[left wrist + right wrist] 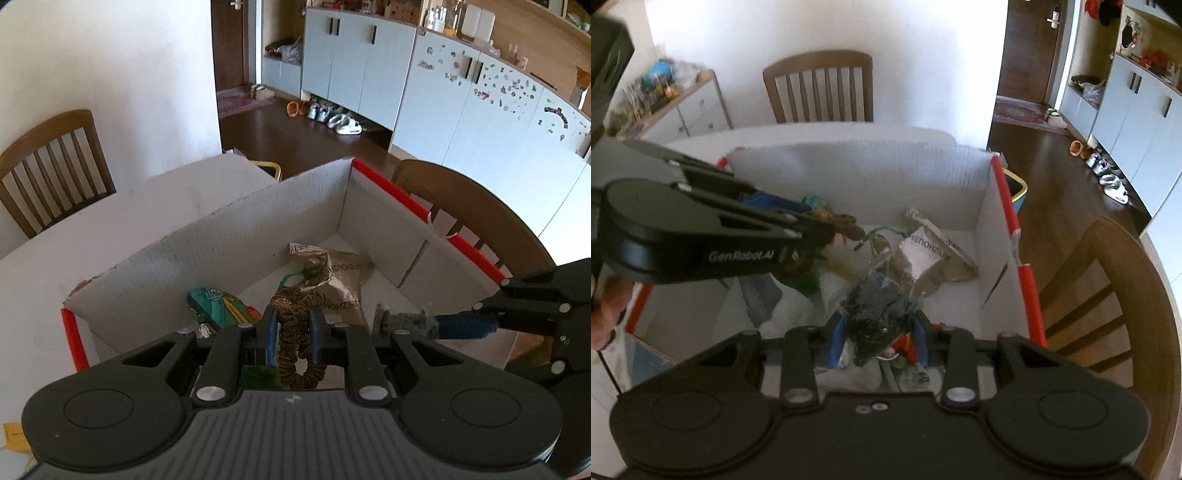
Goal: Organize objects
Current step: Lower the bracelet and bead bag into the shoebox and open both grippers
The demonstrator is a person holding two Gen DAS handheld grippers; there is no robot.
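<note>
A white cardboard box (207,254) with red edges stands on the white table. My left gripper (291,314) is shut on a brown-gold coiled cord (295,332) and holds it over the box. My right gripper (881,321) is shut on a clear bag of dark bits (879,306), also over the box. In the left wrist view the right gripper (406,323) comes in from the right with the grey bag (410,321) at its tips. Inside the box lie a silver foil pouch (340,273) and a teal patterned item (218,306). The pouch (923,251) shows in the right wrist view too.
Wooden chairs stand at the table's far side (820,88) and right side (472,218). A grey cloth (761,295) and white plastic lie in the box. A yellow-rimmed bin (1015,188) sits beyond the box. Cabinets and shoes line the far wall.
</note>
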